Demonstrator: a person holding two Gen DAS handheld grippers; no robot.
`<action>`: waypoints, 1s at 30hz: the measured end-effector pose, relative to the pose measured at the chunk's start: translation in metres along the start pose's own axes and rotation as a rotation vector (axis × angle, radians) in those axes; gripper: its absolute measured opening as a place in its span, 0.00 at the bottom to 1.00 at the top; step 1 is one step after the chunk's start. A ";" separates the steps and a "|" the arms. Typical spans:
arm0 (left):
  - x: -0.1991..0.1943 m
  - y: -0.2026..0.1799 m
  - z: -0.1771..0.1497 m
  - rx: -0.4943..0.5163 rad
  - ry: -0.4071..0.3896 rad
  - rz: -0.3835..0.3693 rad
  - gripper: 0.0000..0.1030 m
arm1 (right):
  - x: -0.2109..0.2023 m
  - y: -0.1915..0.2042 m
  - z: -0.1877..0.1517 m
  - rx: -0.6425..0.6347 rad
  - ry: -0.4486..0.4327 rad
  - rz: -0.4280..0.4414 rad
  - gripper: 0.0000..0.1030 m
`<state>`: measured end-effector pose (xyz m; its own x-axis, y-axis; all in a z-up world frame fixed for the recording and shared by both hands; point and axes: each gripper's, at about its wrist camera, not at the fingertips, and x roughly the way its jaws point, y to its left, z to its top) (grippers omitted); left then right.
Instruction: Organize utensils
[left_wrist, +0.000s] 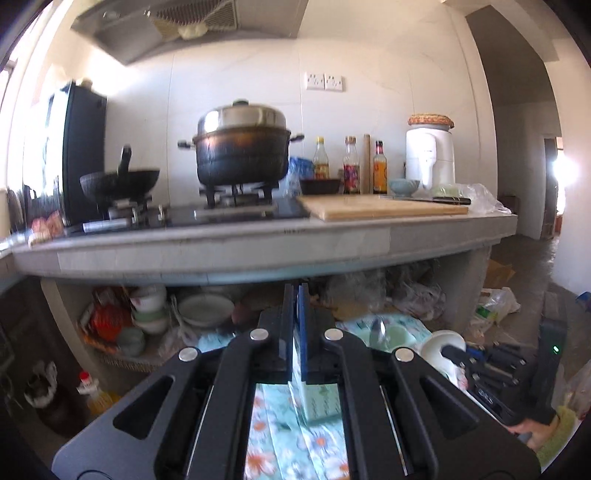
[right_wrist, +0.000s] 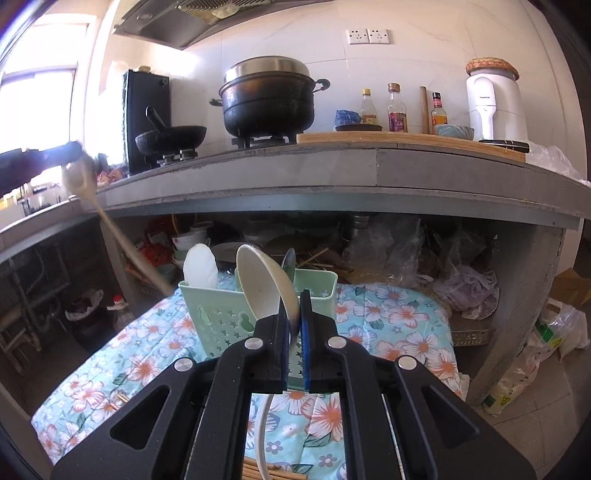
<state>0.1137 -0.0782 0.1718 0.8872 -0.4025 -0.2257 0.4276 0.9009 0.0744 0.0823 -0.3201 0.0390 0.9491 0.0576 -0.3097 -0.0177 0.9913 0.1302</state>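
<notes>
Right hand-held gripper (right_wrist: 294, 317) clamps the cream ladle (right_wrist: 264, 284), left hand-held gripper (left_wrist: 294, 314) shut and seemingly empty — tip the ladle upright, drop it into the green caddy (right_wrist: 225, 314)!

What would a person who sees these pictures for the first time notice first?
The eye falls first on the large cream plastic spoon clamped between the blue pads of the right gripper, just in front of the pale green perforated utensil holder on the floral blue cloth. At the far left, a long wooden spoon hangs from the left gripper. Above, a big blackened pot with a steel lid stands on the stove.
</notes>
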 end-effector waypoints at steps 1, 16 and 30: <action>0.005 -0.003 0.006 0.018 -0.007 0.011 0.01 | 0.000 -0.001 0.001 0.005 -0.003 0.003 0.05; 0.118 -0.045 -0.020 0.212 0.143 0.120 0.01 | -0.008 -0.025 0.000 0.072 -0.030 0.028 0.05; 0.142 -0.012 -0.048 -0.080 0.231 -0.050 0.24 | -0.004 -0.041 0.000 0.128 -0.017 0.033 0.05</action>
<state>0.2265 -0.1388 0.0922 0.7980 -0.4077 -0.4439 0.4472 0.8943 -0.0174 0.0789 -0.3611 0.0355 0.9539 0.0870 -0.2872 -0.0099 0.9657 0.2596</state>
